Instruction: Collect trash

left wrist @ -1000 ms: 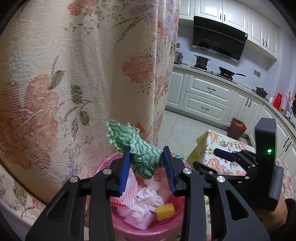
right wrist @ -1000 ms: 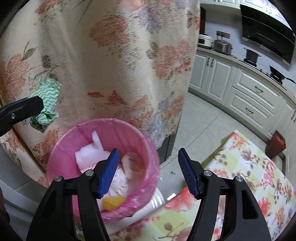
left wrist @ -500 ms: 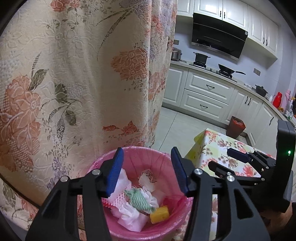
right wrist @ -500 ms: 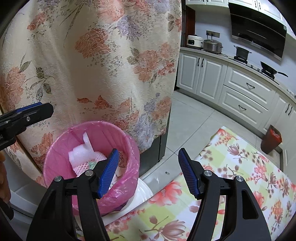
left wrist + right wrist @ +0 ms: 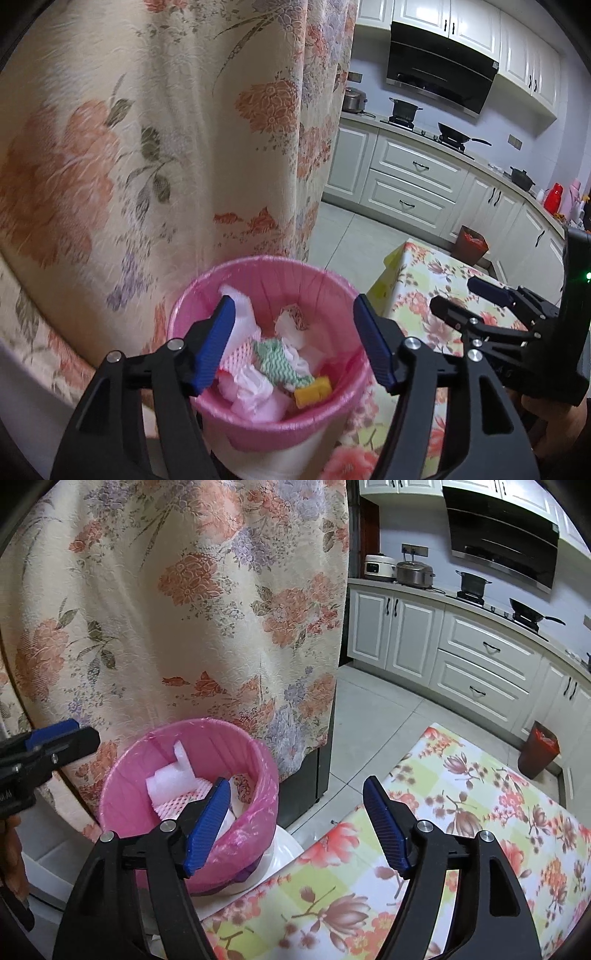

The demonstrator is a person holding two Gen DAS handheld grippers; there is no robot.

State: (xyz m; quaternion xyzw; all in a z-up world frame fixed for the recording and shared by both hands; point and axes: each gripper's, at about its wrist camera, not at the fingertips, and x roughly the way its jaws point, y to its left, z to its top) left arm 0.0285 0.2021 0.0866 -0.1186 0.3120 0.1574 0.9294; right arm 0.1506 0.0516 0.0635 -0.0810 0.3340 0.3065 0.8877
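Kitchen floor tiles, white cupboards and a big flowery curtain [image 5: 155, 155] fill the room behind.

Closest in the left wrist view are the left tongs [image 5: 291, 339]. Their blue jaws are spreading and nothing is between them. Just under them sits the round pink-lined trash bin [image 5: 266, 424]. Inside it lies the crumpled green-and-white zigzag cloth [image 5: 275, 360], on top of the white paper wads [image 5: 255, 391], beside one yellow sponge block [image 5: 313, 390].

The right tongs [image 5: 297, 821] hang over the flowery yellow tablecloth [image 5: 461, 812], jaws spreading too, holding nothing.

The drop looks done. I think the good way now is to lift the left tongs straight up, so a jaw does not hook the pink liner, then look over the table for more trash.

Counting: two tongs, one pink bin, one green cloth, one yellow block, one white foam piece [image 5: 173, 771]. Farther off, one small brown bin [image 5: 539, 749] stands on the floor, and two pots and one pan sit on the stove.
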